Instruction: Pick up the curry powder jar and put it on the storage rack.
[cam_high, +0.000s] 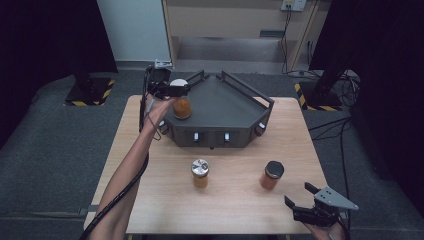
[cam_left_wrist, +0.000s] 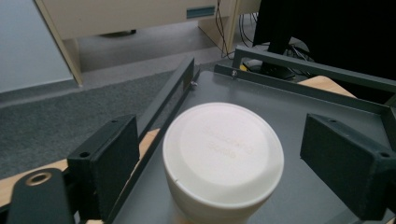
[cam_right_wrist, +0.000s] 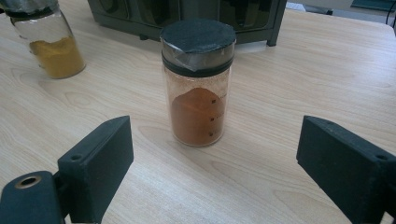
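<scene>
White-lidded jar (cam_left_wrist: 223, 154) between open gripper (cam_left_wrist: 243, 158) jaws

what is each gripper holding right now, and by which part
Nothing is held. The left gripper stands open around the white-lidded jar on the tray; the right gripper is open.

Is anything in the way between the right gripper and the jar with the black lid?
No, nothing visible is. The right gripper has its jaws wide open and points at the black-lidded jar, with bare wooden table between them. The silver-lidded jar stands off to the side.
</scene>
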